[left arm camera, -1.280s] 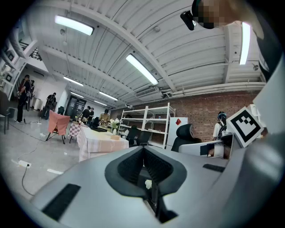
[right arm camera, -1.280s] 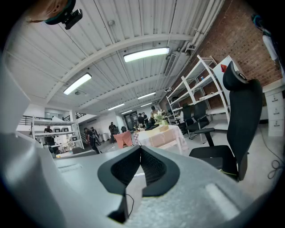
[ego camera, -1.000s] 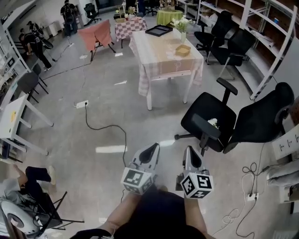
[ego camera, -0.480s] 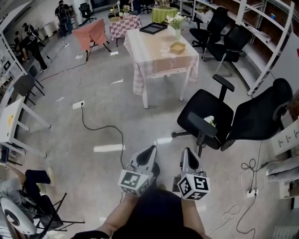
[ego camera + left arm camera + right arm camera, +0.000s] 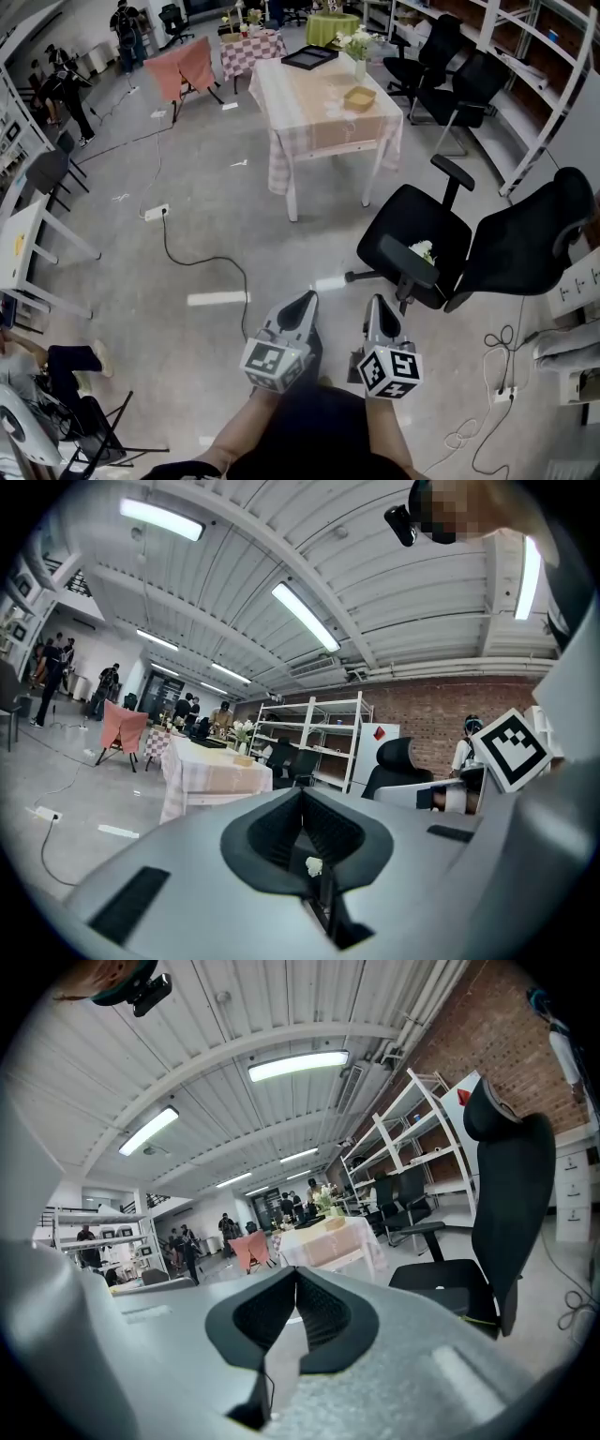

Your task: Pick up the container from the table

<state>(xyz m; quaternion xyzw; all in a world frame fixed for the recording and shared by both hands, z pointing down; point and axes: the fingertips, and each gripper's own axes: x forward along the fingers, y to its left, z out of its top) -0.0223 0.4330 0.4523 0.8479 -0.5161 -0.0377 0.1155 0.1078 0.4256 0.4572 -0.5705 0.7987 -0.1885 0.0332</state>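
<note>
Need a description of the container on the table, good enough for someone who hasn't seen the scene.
Look for the table draped in a pale cloth in the middle of the room, beyond the black office chairs. The container sits near its right edge, just nearer the camera than the vase of white flowers. It is small, shallow and tan, unlike the flat black tray at the far end.

Pale peach cloth (image 5: 328,141) with faint white checks over the tabletop (image 5: 314,94). Tan container (image 5: 359,97) near its right edge, black tray (image 5: 308,58) at the far edge, white flowers (image 5: 357,42) by the far right corner. Grey left claw (image 5: 302,307) and grey right claw (image 5: 378,307), black-and-white square markers on both. Black chairs (image 5: 422,246) on grey floor (image 5: 187,234).
</note>
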